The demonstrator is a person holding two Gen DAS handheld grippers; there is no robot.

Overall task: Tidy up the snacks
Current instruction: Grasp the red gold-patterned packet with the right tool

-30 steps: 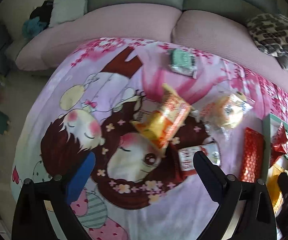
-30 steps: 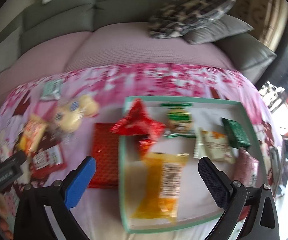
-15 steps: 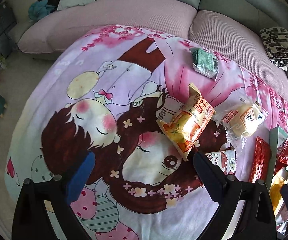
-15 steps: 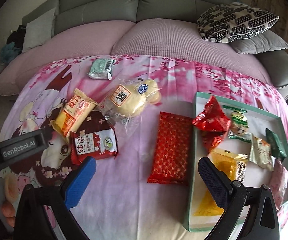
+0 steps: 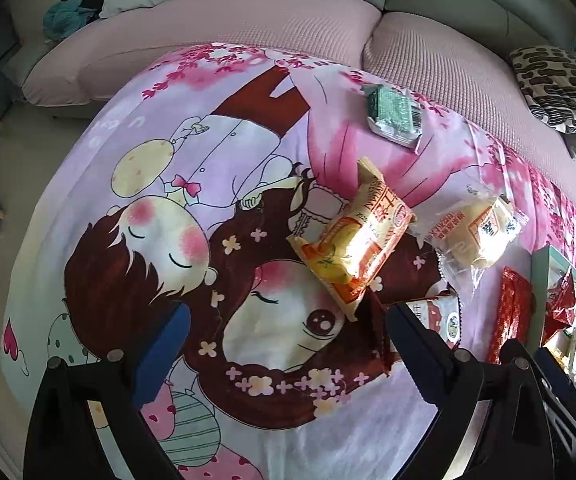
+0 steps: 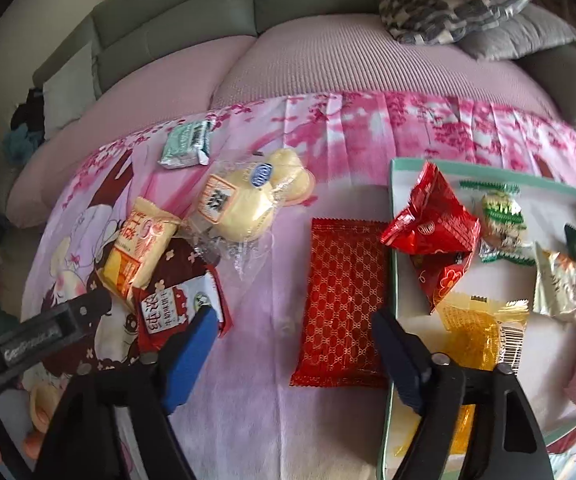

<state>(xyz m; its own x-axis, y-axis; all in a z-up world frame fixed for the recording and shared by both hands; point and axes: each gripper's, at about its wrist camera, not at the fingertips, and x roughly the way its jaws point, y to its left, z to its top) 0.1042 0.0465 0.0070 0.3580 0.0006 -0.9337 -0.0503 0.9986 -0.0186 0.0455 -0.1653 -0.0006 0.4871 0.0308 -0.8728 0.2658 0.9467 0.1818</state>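
Left view: my left gripper (image 5: 283,336) jaws apart, nothing between, above cartoon blanket (image 5: 135,184); orange snack bag (image 5: 354,248) just ahead.

Right view: my right gripper (image 6: 294,330) jaws closing, straddling flat red packet (image 6: 342,304), not yet pressing. Packet beside tray (image 6: 392,280).

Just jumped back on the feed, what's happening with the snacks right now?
A person is sorting snack packets off the cartoon-print blanket into the green-rimmed tray. The right gripper is lowered over the flat red patterned packet beside the tray, its jaws closing either side of it but not yet gripping. The left gripper hangs open and empty near the orange-and-yellow pouch. Several packets already lie in the tray; others are still on the blanket.
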